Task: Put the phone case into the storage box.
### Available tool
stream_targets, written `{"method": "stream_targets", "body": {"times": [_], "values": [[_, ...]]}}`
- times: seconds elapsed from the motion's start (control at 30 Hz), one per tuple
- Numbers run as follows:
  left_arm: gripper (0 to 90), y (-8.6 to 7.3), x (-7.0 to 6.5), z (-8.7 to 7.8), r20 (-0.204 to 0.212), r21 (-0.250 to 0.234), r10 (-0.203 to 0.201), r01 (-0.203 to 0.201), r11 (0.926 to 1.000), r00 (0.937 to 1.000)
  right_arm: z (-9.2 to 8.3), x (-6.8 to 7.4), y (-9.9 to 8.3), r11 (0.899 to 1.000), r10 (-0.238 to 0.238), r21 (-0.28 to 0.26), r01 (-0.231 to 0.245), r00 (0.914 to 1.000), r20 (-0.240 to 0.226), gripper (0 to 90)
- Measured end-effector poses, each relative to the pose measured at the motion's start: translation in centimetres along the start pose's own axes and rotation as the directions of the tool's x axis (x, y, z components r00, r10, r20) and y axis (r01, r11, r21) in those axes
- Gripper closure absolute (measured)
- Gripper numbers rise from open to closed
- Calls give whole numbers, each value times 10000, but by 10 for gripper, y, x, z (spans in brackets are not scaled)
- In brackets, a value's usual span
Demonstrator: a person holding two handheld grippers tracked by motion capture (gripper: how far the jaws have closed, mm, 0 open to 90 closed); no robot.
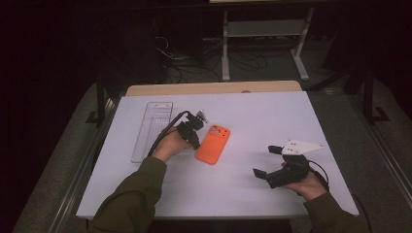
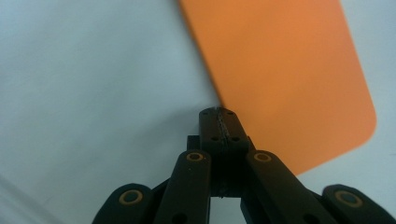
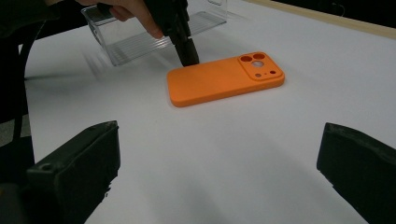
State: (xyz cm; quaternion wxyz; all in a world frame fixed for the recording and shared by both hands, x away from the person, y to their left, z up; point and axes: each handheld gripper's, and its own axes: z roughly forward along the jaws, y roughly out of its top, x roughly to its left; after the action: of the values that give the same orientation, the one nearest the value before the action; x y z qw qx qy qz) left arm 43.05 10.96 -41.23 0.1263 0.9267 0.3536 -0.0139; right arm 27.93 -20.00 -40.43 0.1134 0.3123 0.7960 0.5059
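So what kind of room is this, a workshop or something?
Probably a lab or test room set up for recording handling work. A plain white table stands in a dark space, loose cables trail over the floor behind it, and a white metal stand rises at the back.

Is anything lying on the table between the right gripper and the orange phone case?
No. In the right gripper view, bare white table runs from the open right gripper to the orange phone case.
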Motion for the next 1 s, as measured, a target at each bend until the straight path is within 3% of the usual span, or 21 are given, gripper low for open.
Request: {"method": "stream_targets", "body": {"times": [0.33,0.5,0.57,0.77,0.9,0.93,1.0], "values": [[900,5,-15,-1,664,-433,336,-307,9986,9972,0,0,0,10000,-8,11,8,10000,-12,0],[900,5,-17,-1,549,-466,378,-353,9983,9978,0,0,0,10000,-7,23,7,10000,-15,0],[900,3,-15,0,288,-330,330,-320,9989,9990,0,0,0,10000,-1,11,1,10000,-3,0],[900,-2,-10,6,286,-196,150,-144,9997,9995,0,0,0,10000,-5,15,5,10000,-3,0],[900,-2,-12,6,506,-263,119,-106,9996,9986,0,0,0,10000,14,20,-14,10000,-2,0],[900,-1,-15,7,823,-324,204,-177,9993,9964,1,0,0,10000,-5,21,5,10000,-17,0],[900,0,-18,8,980,-332,262,-230,9992,9948,1,0,0,10000,5,34,-5,10000,-17,0]]}}
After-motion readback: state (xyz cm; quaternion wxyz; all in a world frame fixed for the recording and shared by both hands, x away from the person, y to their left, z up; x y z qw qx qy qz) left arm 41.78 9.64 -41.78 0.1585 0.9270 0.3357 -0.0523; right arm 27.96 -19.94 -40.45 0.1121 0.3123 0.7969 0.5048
